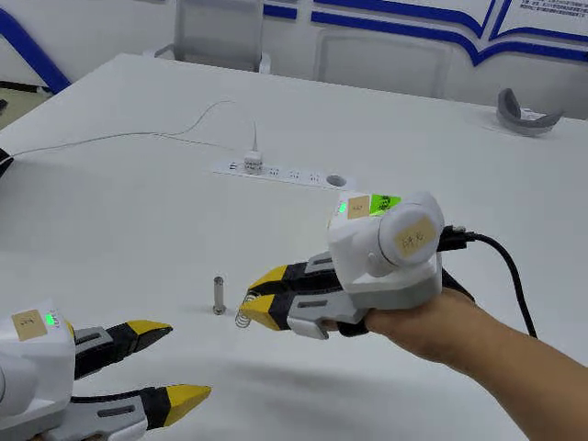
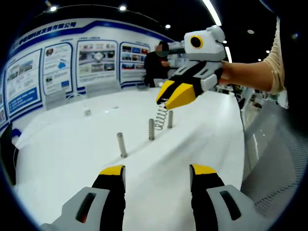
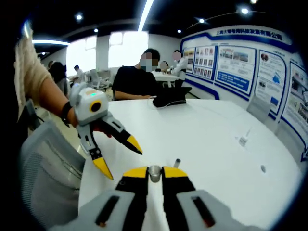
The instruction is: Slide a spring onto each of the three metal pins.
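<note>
The right gripper (image 1: 250, 303) is closed on the upper end of a spring (image 2: 161, 117), which hangs below its yellow tips over the white table (image 1: 138, 211). In the left gripper view three upright pins stand in a row: a near pin (image 2: 122, 144), a middle pin (image 2: 151, 129) and a far pin (image 2: 170, 119). The spring's free lower end shows between the middle and far ones, close to both and apparently not yet around either. The near pin looks bare; the other two are too small to judge. The left gripper (image 1: 188, 360) hovers on the near left, well apart from the pins, with its jaws spread wide and holding nothing. The step in hand appears to be threading this spring onto a pin. To do it well, the person likely needs to bring the open bottom coil squarely over the chosen pin's top, hold the spring upright in line with the pin, and then lower it straight down. The spring hangs slightly crooked, so a slow descent would help the coil find the tip instead of catching beside it. The grip should loosen only once several coils surround the pin, or the spring may tip off. Because the pins stand close together, the jaws could knock a neighbouring one.
</note>
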`<state>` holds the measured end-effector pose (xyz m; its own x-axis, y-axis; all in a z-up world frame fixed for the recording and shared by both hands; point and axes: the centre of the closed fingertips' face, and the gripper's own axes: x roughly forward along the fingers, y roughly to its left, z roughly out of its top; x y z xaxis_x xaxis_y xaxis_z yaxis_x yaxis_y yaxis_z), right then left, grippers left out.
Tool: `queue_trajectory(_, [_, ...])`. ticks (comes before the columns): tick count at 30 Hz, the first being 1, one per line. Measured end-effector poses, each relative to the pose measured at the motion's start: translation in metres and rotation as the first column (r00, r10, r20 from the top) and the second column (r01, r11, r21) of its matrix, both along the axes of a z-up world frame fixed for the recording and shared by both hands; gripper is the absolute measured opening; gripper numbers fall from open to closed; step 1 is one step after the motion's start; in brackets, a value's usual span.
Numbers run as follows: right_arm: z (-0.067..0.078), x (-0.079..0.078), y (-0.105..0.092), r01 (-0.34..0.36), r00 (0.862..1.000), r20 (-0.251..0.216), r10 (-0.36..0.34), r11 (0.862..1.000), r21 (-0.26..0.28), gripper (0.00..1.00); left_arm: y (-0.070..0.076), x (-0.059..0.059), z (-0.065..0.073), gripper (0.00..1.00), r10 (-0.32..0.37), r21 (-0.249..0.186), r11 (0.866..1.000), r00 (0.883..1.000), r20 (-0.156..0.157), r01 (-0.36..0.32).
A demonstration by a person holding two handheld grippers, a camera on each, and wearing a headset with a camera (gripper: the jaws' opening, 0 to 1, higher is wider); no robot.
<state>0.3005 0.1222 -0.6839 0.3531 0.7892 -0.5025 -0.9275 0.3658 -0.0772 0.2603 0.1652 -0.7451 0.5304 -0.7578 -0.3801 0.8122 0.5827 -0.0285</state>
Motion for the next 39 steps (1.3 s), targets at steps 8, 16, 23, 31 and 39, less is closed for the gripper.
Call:
queue_trajectory(8, [0.006,0.029,0.007,0.074,0.997,0.036,-0.075,0.997,0.021,0.12,0.0,-0.006,-0.005,0.65,-0.021,0.012,1.0,0.999,-0.024,0.022])
queue_trajectory(16, [0.008,0.046,0.023,0.076,0.996,0.04,-0.077,0.997,0.022,0.12,-0.002,-0.008,-0.007,0.7,-0.028,0.008,1.0,0.999,-0.042,0.028])
queue_trajectory(23, [-0.007,0.056,0.033,0.071,0.997,0.016,-0.07,0.997,-0.023,0.12,0.002,-0.01,-0.009,0.72,-0.023,0.009,1.0,0.998,-0.051,0.024])
queue_trajectory(31, [-0.021,0.062,0.036,0.074,0.997,-0.026,-0.076,0.996,-0.055,0.12,0.005,-0.011,-0.009,0.73,-0.012,0.009,1.0,0.998,-0.057,0.012])
queue_trajectory(39, [-0.037,0.064,0.038,0.073,0.996,-0.054,-0.077,0.994,-0.085,0.12,0.007,-0.011,-0.011,0.72,-0.006,0.008,1.0,0.998,-0.061,0.007])
